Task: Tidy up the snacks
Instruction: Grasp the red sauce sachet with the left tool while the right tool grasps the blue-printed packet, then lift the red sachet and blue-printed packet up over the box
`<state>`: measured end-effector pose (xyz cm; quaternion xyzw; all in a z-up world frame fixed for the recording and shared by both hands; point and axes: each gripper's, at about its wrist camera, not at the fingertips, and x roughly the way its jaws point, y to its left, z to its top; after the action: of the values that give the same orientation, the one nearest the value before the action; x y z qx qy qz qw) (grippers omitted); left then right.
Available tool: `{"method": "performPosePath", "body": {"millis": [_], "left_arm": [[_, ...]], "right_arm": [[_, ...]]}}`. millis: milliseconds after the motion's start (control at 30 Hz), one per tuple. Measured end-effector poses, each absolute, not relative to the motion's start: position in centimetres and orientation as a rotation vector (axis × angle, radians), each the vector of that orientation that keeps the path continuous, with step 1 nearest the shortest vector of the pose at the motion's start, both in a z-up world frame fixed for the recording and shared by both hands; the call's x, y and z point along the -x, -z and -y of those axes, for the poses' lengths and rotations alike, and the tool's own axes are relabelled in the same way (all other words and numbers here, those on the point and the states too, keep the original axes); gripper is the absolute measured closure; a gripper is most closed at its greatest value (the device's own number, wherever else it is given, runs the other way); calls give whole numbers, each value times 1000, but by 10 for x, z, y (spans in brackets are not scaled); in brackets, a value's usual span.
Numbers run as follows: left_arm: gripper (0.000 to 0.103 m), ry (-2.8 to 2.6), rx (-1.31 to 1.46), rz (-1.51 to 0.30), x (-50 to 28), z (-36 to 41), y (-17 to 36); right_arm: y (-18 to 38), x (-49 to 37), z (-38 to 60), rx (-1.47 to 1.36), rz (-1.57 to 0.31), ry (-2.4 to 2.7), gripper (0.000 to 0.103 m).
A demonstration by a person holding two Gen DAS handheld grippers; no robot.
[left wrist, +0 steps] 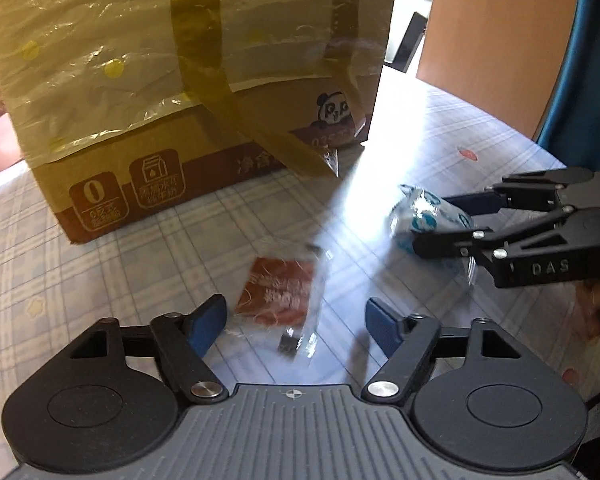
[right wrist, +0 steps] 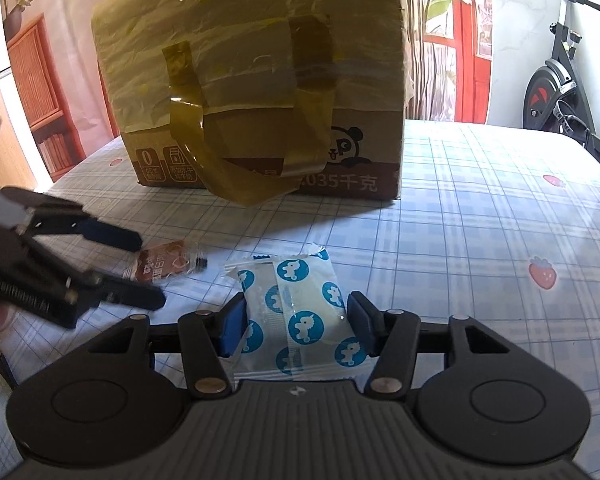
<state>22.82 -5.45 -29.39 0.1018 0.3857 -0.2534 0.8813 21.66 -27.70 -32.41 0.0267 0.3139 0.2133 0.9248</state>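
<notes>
Left claw (left wrist: 296, 320) stands released around the red snack packet (left wrist: 280, 300) on the tabletop (left wrist: 120, 260); clench squarely on its red middle, not the clear edge. Right claw (right wrist: 296, 326) grasps the blue-spotted packet (right wrist: 300, 312) before the cardboard box (right wrist: 260, 80); lift level.

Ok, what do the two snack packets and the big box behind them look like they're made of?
Blue-dotted packet: thin glossy plastic film, going by its crinkled sealed edges. Red packet: clear shiny plastic wrap over red contents, with glare; blurred, so less certain. Box: matte brown printed cardboard, draped in wrinkled yellowish translucent plastic, probably a bag.
</notes>
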Motion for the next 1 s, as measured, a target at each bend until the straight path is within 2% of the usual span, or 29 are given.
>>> {"method": "performPosePath", "body": {"millis": [100,367,633,700,800,1000], "left_arm": [[38,525,-161,-821,-226,54,291],[37,388,-76,-816,-248,52,291],[38,370,-161,-775,-241,75,298],[56,335,-176,-761,-239,77,298],[61,357,-101,-771,-239,65,295],[61,345,-54,-718,-222,54,283]], "right_arm": [[324,-217,278,-57,-646,-439,46],[324,-217,278,-59,-652,-438,46],[321,-215,277,-59,-651,-439,45],[321,-215,277,-58,-650,-441,45],[319,-214,277,-62,-646,-440,45],[320,-217,278,-66,-657,-442,45]]}}
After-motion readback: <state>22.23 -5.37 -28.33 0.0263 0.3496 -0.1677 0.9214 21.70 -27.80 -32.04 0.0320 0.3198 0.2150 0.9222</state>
